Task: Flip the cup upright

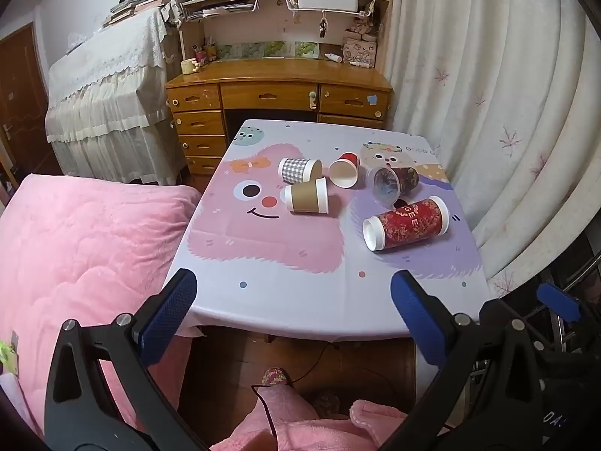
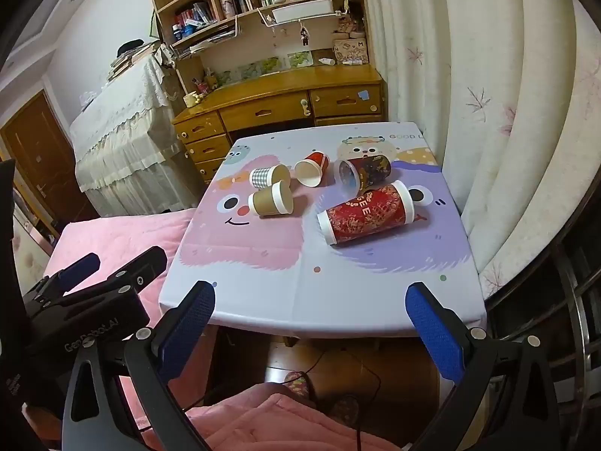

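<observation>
Cartoon-print table (image 1: 300, 293) before wooden desk (image 1: 278, 75), five toppled cups, apparently; both tongs (image 1: 293, 293) (image 2: 310, 300) wide open, empty.

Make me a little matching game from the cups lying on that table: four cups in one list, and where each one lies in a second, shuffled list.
Cups:
1. checked cup
2. brown cup
3. small red cup
4. tall red patterned cup

Places:
A. nearest the table's front edge
B. far left of the group
C. just in front of the checked cup
D. between the checked cup and the dark cup

Pairs: 1-B, 2-C, 3-D, 4-A
</observation>
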`<action>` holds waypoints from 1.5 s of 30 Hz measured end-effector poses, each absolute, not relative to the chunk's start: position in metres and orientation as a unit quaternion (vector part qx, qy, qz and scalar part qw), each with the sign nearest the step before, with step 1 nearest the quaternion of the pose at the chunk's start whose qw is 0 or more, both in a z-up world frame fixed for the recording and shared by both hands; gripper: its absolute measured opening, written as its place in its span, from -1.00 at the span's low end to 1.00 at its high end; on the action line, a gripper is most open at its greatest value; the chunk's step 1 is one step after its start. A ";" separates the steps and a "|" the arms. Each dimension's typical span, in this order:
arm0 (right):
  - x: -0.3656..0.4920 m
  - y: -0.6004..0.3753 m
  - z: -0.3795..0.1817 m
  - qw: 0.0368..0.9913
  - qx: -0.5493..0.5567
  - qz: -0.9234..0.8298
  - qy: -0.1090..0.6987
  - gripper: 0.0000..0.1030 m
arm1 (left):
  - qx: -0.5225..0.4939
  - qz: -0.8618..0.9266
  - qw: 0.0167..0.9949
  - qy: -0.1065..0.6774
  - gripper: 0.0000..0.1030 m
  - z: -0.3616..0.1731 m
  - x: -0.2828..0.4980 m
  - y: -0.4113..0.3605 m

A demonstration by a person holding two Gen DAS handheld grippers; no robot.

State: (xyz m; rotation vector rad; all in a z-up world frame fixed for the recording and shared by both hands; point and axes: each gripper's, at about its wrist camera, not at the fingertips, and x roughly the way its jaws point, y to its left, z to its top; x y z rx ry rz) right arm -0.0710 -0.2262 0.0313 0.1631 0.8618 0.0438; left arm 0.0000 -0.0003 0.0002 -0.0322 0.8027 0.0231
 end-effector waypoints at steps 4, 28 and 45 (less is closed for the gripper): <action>-0.067 -0.229 0.031 0.904 0.080 0.022 0.419 0.99 | -0.013 0.008 0.921 0.390 0.99 0.003 0.004 -0.004; -0.047 -0.240 0.023 0.899 0.093 0.024 0.427 0.99 | -0.007 -0.002 0.920 0.393 0.99 0.002 0.021 -0.010; -0.036 -0.246 0.017 0.897 0.098 0.024 0.431 0.99 | -0.008 -0.004 0.919 0.394 0.99 0.003 0.023 -0.011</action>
